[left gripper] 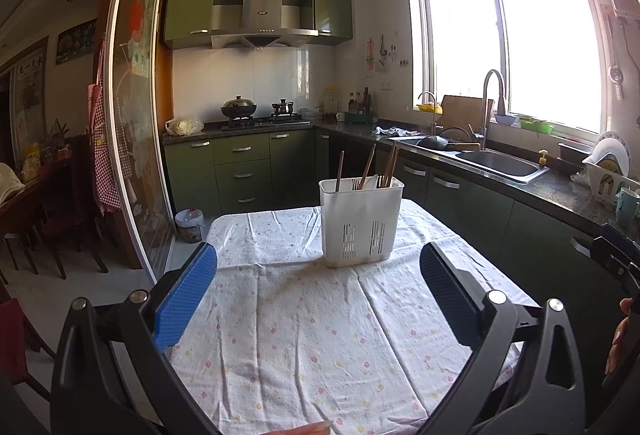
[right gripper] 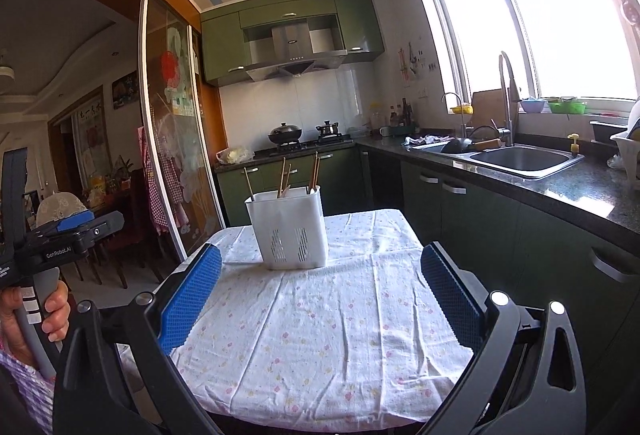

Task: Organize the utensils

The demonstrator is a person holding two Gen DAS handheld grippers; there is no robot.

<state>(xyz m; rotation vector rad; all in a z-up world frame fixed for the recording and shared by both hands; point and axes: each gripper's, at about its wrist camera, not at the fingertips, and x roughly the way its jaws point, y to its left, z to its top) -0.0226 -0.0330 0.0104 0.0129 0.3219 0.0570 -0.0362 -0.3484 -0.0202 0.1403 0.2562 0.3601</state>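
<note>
A white plastic utensil holder [left gripper: 362, 221] stands upright on the table's flowered cloth [left gripper: 304, 335]. Several chopsticks [left gripper: 391, 163] and a fork lean inside it. It also shows in the right wrist view [right gripper: 289, 229], with chopsticks [right gripper: 285, 175] sticking out. My left gripper [left gripper: 318, 299] is open and empty, held back from the holder above the cloth. My right gripper [right gripper: 320, 299] is open and empty, also short of the holder. The left gripper shows at the left edge of the right wrist view [right gripper: 76, 225].
Green cabinets and a dark counter with a steel sink [left gripper: 498, 163] run along the right. A stove with a wok [left gripper: 239, 109] is at the back. A dish rack [left gripper: 608, 175] stands far right. A glass sliding door [left gripper: 136, 123] is to the left.
</note>
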